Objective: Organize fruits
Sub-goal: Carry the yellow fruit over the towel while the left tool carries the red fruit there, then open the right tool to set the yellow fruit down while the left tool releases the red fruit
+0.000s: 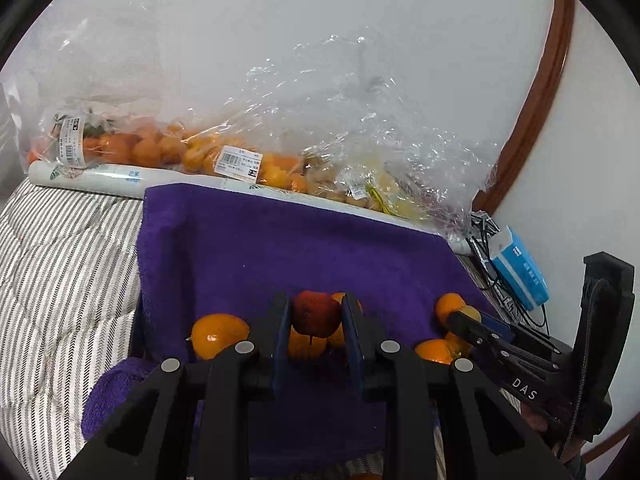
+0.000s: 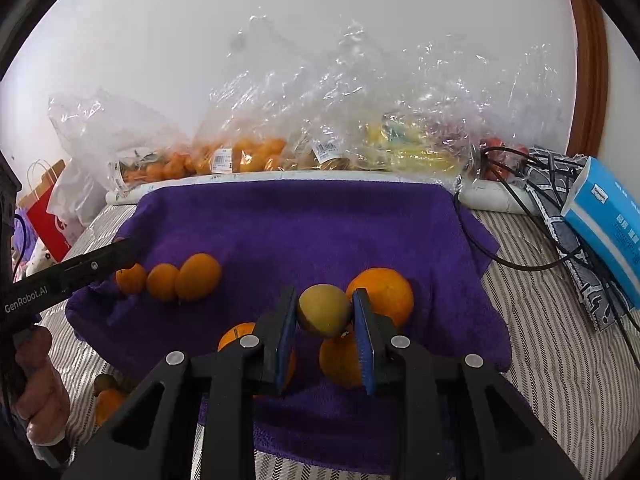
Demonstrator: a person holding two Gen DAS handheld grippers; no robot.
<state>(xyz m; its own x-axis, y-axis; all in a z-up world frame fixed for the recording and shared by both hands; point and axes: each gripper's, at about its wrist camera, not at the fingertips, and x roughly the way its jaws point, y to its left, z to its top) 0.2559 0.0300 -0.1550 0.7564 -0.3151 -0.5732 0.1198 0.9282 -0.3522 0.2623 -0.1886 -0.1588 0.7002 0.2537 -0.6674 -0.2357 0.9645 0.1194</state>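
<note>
Both claws are loaded. The left claw clenches a small red fruit between its blue pads, held just above the purple towel that is spread on the striped bed. The right claw grips a yellow-green fruit the same way, directly in front of a big orange and above another orange.

The relation that matters is sideways. On the towel a row of three small oranges lies to the left, touching one another, with the left claw's tip right beside the end one. The bigger oranges cluster to the right, under the right claw. So each held fruit probably needs a spot of its own kind, and the bare purple strip between row and cluster lies ahead of both claws, about equally near to each. The round fruits have no long axis to mind.
</note>
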